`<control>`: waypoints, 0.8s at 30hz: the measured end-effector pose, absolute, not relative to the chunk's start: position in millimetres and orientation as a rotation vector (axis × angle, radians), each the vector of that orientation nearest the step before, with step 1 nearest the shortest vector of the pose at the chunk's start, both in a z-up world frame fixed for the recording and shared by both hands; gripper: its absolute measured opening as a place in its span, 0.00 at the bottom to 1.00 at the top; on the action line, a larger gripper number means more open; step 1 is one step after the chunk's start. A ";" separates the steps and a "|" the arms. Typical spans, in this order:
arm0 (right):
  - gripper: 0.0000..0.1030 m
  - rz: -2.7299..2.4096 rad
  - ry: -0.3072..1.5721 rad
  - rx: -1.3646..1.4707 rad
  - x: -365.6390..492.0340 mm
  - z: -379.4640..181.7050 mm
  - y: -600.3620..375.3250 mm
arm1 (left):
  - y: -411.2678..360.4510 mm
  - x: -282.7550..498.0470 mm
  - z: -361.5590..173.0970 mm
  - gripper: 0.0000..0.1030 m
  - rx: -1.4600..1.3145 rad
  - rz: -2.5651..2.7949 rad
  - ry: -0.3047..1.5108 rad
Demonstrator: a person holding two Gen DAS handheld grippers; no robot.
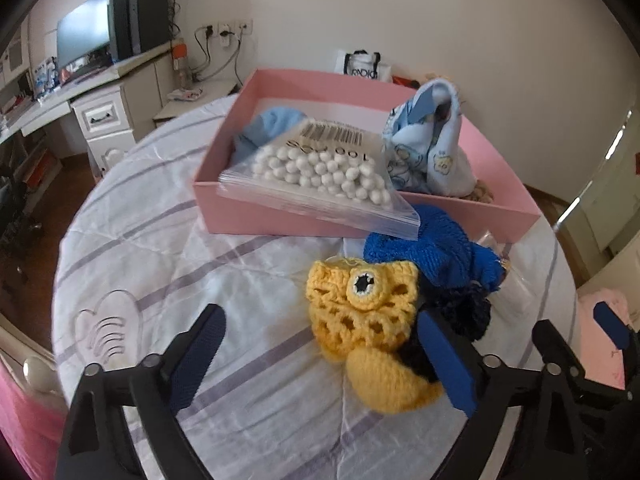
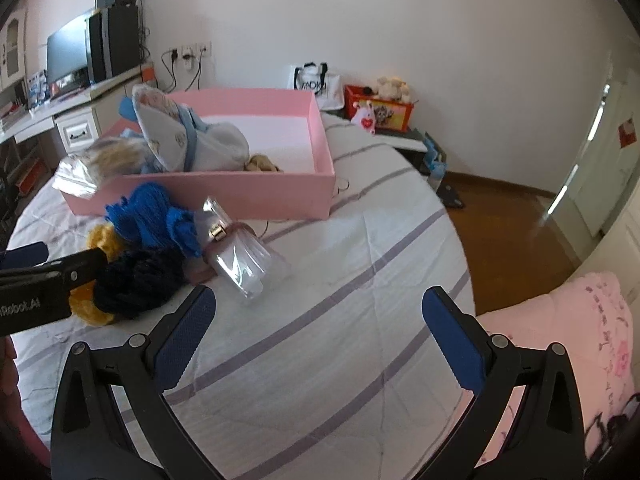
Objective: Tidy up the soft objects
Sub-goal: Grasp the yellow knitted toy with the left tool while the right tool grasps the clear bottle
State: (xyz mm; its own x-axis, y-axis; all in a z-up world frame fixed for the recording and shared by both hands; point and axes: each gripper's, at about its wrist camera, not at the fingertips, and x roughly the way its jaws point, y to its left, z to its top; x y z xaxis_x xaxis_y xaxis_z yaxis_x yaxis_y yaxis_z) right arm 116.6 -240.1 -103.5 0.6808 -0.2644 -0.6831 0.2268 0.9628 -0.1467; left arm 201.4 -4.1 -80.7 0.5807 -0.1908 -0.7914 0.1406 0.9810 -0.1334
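Progress first, from my station: I judge the sorting part done. Nearest me, the left gripper (image 1: 320,344) has its jaws wide apart, the yellow crochet toy (image 1: 360,312) lying on the striped bedcover (image 1: 168,256) between and just ahead of them; I cannot tell whether the right-hand pad touches it. The right gripper (image 2: 318,334) also stands spread, holding nothing, over bare cover. Just behind the yellow toy lie a dark navy knit piece (image 1: 464,312) and a bright blue knit piece (image 1: 424,244), touching one another, all outside the box. Farther on, the pink box (image 1: 280,216) already holds a light blue cloth (image 1: 272,124), a printed baby garment (image 1: 432,148) and a bag of white balls (image 1: 324,172), though that bag overhangs the near wall. Left to do, by my reckoning: the three knit items and settling the bag.

Differences between views: the right wrist alone shows a clear plastic pouch (image 2: 240,256) with a brownish band beside the knit pile, and much free floor in the box's far half. The left wrist alone shows the toy's eye and the bag's barcode
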 end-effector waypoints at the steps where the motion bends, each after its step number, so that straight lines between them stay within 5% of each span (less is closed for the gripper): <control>1: 1.00 -0.274 0.781 -0.049 118.7 -106.1 -240.9 | -5.8 206.2 -84.8 0.83 -0.064 -0.200 0.941; 6: 1.00 -0.251 0.817 -0.030 132.0 -116.6 -242.5 | -6.5 222.3 -100.8 0.65 -0.098 -0.241 0.960; 11: 1.00 -0.222 0.829 -0.025 144.3 -121.7 -238.8 | -3.5 223.4 -103.1 0.36 -0.117 -0.279 0.950; 19: 0.98 -0.152 0.824 0.003 166.1 -124.8 -230.6 | 19.3 216.6 -98.7 0.22 -0.165 -0.311 0.951; 24: 0.57 -0.064 0.844 0.065 172.0 -129.2 -233.9 | 40.3 209.8 -93.9 0.12 -0.151 -0.207 0.926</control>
State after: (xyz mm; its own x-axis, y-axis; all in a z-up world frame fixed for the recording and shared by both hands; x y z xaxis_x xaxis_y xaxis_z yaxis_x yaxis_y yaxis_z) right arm 172.0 -233.9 -129.2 0.6630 -0.0310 -0.7480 0.0829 0.9960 0.0322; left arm 209.8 40.3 -93.9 0.5832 -0.2413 -0.7757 0.1122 0.9697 -0.2172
